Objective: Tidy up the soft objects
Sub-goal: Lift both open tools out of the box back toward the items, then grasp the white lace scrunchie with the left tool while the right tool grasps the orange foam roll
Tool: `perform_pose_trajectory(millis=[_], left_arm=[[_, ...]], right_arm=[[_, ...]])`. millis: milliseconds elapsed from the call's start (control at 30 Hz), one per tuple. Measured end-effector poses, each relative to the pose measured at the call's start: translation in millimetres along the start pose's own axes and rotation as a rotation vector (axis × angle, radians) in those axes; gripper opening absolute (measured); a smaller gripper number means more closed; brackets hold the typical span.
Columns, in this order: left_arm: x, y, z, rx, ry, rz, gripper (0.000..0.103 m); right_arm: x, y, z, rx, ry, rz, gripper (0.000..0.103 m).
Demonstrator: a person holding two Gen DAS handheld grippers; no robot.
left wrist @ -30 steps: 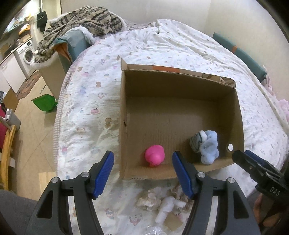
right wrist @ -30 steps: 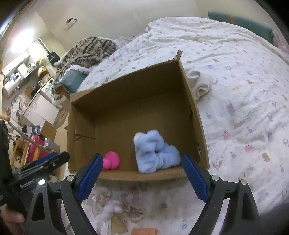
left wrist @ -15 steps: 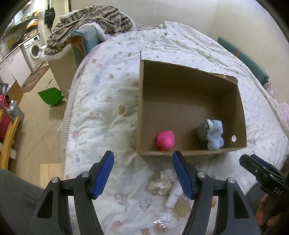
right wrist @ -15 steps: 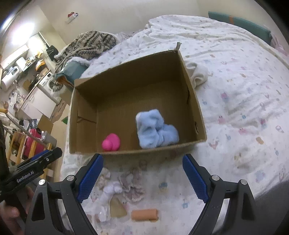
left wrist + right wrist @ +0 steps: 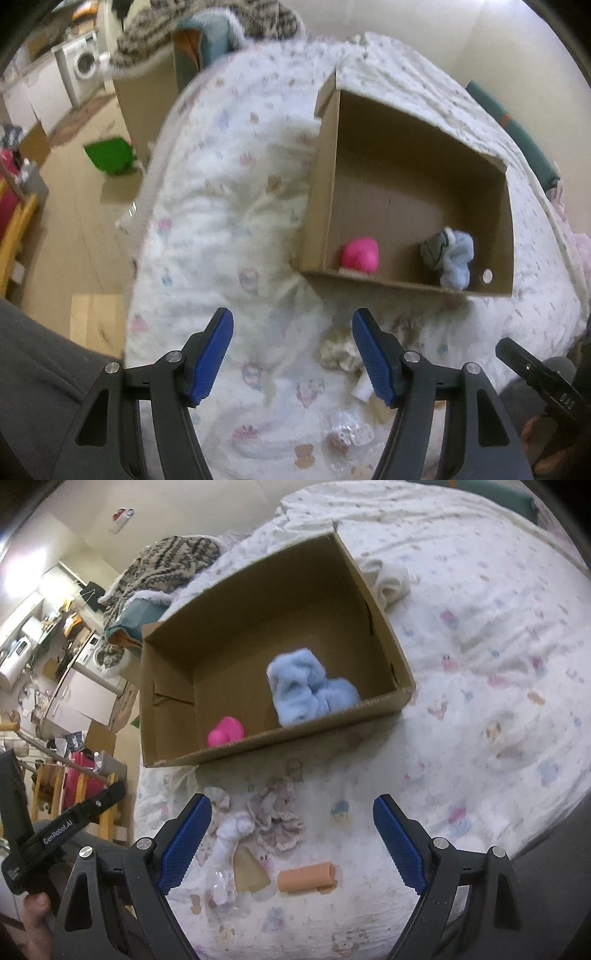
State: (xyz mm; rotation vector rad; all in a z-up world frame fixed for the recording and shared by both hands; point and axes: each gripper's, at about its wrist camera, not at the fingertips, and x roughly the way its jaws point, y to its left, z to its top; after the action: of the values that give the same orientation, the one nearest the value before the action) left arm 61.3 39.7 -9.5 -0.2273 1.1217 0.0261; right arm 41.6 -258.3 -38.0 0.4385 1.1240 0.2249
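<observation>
Both grippers hang over the near edge of the bed (image 5: pixel 498 635), and neither one holds anything. The left gripper (image 5: pixel 291 354) has its blue jaws parted to a moderate gap, with only the patterned bedsheet showing between them; nothing touches either pad. Just beside its right-hand jaw sits a small beige fluffy piece (image 5: pixel 338 352), partly hidden behind that jaw.

The right gripper (image 5: pixel 291 842) stands wider open, jaws released and clear of everything. Between them on the sheet lies the little pile that awaits sorting: a white soft toy (image 5: pixel 231 834) close to the left-hand jaw, a frilly pinkish-grey knitted piece (image 5: pixel 277 823) just beside it, a tan cardboard scrap (image 5: pixel 249 869) and an orange roll (image 5: pixel 306 877) lying on its side, a bit nearer the camera. None of these is touched by the pads.

Beyond the pile, the open cardboard box (image 5: pixel 369 590) rests on the bed. Inside it, against the near wall, sit a pink ball-like toy (image 5: pixel 227 733) towards the left corner and a fluffy light-blue plush (image 5: pixel 308 690) towards the right, apart from each other. A cream cloth (image 5: pixel 389 579) lies on the bed just outside the box's far right wall.

In the right wrist view, a hand (image 5: pixel 31 919) grips the other tool's handle at the lower left.
</observation>
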Motion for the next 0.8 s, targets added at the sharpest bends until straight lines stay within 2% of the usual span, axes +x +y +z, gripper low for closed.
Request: perform_pose_trajectory(millis=[200, 267, 367, 433, 500, 567, 667, 733, 800], left_arm=[[35.4, -18.5, -8.8, 0.022, 0.130, -0.048, 0.064], [50.6, -29.8, -11.3, 0.050, 0.184, -0.065, 0.057], [68.9, -41.6, -13.5, 0.056, 0.225, -0.073, 0.054], [78.2, -45.6, -14.1, 0.058, 0.242, -0.060, 0.044], [89.8, -48.0, -15.5, 0.049, 0.275, -0.062, 0.040], [94.7, -49.7, -16.3, 0.050, 0.280, -0.057, 0.028], [95.3, -52.4, -16.9, 0.057, 0.282, -0.071, 0.017], [93.9, -53.8, -14.8, 0.061, 0.274, -0.082, 0.011], [88.5, -54.3, -12.5, 0.065, 0.259, -0.083, 0.010]], right_arm=[[4.9, -7.4, 0.2, 0.043, 0.022, 0.015, 0.095], [7.8, -9.8, 0.4, 0.056, 0.030, 0.018, 0.095], [10.5, -11.2, 1.0, 0.063, 0.035, 0.024, 0.095], [11.8, -11.7, 1.0, 0.064, 0.037, 0.024, 0.095], [12.7, -12.6, 1.0, 0.067, 0.041, 0.027, 0.095], [13.8, -13.9, 1.0, 0.070, 0.046, 0.028, 0.095], [16.0, -16.1, 2.1, 0.078, 0.055, 0.031, 0.095], [18.6, -17.1, 2.6, 0.082, 0.063, 0.035, 0.095], [21.2, -17.0, 2.3, 0.085, 0.075, 0.040, 0.095]])
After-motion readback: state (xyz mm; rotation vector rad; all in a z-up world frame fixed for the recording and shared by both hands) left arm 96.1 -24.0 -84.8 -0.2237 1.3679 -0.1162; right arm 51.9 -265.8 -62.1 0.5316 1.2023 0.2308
